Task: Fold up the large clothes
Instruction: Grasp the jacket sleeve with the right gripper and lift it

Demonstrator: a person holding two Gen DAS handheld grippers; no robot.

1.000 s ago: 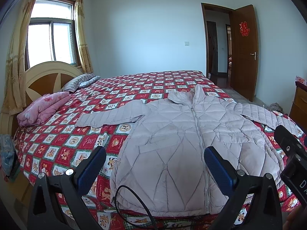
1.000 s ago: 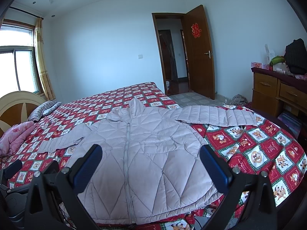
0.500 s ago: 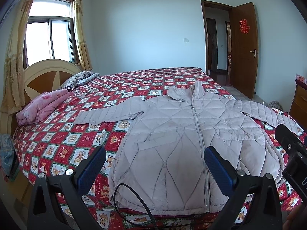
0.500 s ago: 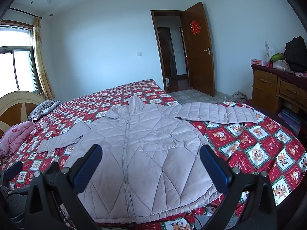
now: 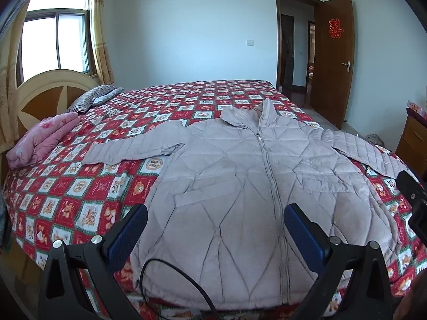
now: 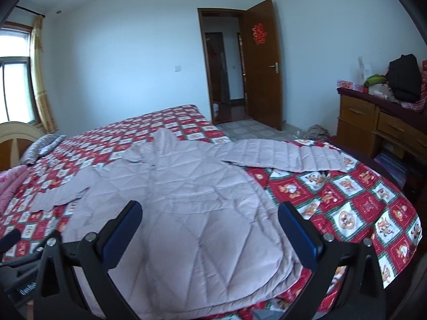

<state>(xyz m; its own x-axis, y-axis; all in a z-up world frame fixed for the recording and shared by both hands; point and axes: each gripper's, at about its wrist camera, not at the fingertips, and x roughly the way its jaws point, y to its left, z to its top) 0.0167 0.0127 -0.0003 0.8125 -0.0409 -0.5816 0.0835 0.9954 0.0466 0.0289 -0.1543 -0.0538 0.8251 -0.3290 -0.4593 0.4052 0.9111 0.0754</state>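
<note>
A pale pink quilted jacket (image 5: 248, 184) lies flat and zipped on the bed, front up, collar away from me, both sleeves spread out to the sides. It also shows in the right wrist view (image 6: 186, 202). My left gripper (image 5: 213, 229) is open and empty, held above the jacket's lower hem. My right gripper (image 6: 209, 226) is open and empty, above the hem on the right side. The right gripper's body shows at the right edge of the left wrist view (image 5: 413, 200).
The bed has a red patterned quilt (image 5: 80, 192). A folded pink blanket (image 5: 42, 138) and a striped pillow (image 5: 93, 98) lie by the headboard at left. A wooden dresser (image 6: 373, 122) with clutter stands at right. A black cable (image 5: 170, 274) hangs near the hem.
Both grippers have moved forward and a little higher over the jacket. The right view has swung to the right. Both stay open.
</note>
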